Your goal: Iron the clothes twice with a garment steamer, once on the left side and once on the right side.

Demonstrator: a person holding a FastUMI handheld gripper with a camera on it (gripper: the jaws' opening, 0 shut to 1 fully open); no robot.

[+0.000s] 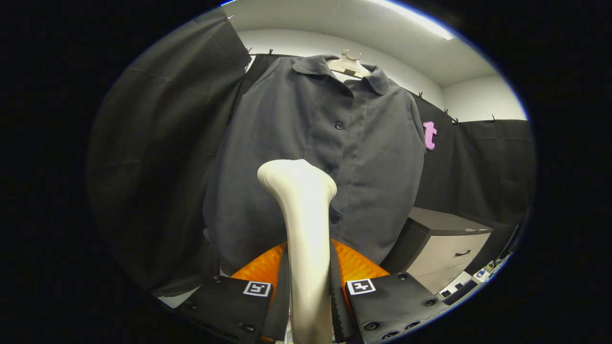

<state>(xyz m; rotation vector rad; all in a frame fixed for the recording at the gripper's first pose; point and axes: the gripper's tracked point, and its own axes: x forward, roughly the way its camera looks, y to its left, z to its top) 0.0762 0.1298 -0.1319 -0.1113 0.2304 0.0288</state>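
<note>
Gripper [308, 286] clenched on the cream garment steamer [303, 220], head raised just near of the dark buttoned shirt [330, 157], hanging on a hanger [349, 64], cabinet [442, 246] far right.

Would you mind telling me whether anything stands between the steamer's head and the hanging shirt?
Nothing visible does. The gripper is shut on the steamer, whose head sits just ahead of the fingers, before the shirt front by the button placket.

The white garment steamer [306, 229] stands upright between the gripper's fingers, its head near the dark grey buttoned shirt [325, 157] hanging just beyond on a hanger [350, 64].
</note>
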